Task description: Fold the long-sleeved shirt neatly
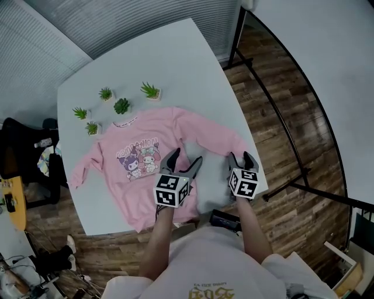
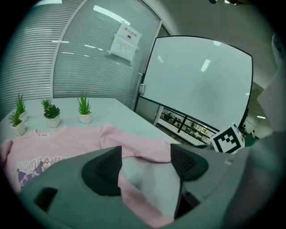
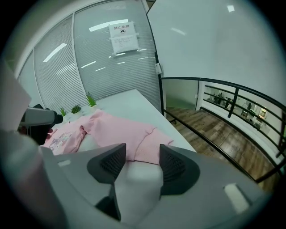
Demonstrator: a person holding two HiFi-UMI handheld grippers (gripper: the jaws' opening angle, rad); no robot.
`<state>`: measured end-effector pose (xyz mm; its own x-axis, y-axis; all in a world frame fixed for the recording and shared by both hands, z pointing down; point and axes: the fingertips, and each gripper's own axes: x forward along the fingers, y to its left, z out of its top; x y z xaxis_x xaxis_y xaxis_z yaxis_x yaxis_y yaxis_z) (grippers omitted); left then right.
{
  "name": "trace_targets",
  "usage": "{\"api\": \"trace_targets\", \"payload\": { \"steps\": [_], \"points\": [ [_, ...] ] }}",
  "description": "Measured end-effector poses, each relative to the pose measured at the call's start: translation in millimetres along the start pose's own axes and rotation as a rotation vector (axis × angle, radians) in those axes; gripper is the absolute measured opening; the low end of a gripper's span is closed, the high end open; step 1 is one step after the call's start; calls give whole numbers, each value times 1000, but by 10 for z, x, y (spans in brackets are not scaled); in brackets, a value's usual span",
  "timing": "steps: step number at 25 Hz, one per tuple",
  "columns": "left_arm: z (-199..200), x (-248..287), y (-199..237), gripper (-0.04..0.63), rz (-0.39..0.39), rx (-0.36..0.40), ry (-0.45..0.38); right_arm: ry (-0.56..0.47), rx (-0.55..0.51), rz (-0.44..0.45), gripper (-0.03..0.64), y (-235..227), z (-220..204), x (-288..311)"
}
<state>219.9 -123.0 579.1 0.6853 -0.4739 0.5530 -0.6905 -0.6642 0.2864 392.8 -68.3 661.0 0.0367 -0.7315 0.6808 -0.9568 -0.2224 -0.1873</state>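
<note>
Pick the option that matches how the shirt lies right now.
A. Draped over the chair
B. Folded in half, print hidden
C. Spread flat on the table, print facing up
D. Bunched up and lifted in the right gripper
C: the pink shirt lies spread on the white table with its cartoon print up, and the left gripper and right gripper both have their jaws apart, gripping nothing.

I see a white table [image 1: 193,52] with slatted blinds [image 1: 117,17] behind it, wood floor [image 1: 274,175] and a black railing [image 3: 233,103] to its right, and a dark chair [image 1: 23,155] on its left.
</note>
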Motion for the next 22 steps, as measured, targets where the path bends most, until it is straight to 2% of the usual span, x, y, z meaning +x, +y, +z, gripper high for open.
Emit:
{"api": "trace_targets", "payload": {
  "steps": [9,12,15,22],
  "points": [
    [-15,66,5,341,8,-9,19,45,-151,-16,228,-45,-10,167],
    [-6,67,25,341,12,-11,18,45,-195,-23,168,-54,12,198],
    [0,67,30,339,15,-8,19,46,-204,-18,110,-86,41,210],
    [-8,64,59,341,19,-12,26,50,-159,19,89,-97,55,218]
  ]
}}
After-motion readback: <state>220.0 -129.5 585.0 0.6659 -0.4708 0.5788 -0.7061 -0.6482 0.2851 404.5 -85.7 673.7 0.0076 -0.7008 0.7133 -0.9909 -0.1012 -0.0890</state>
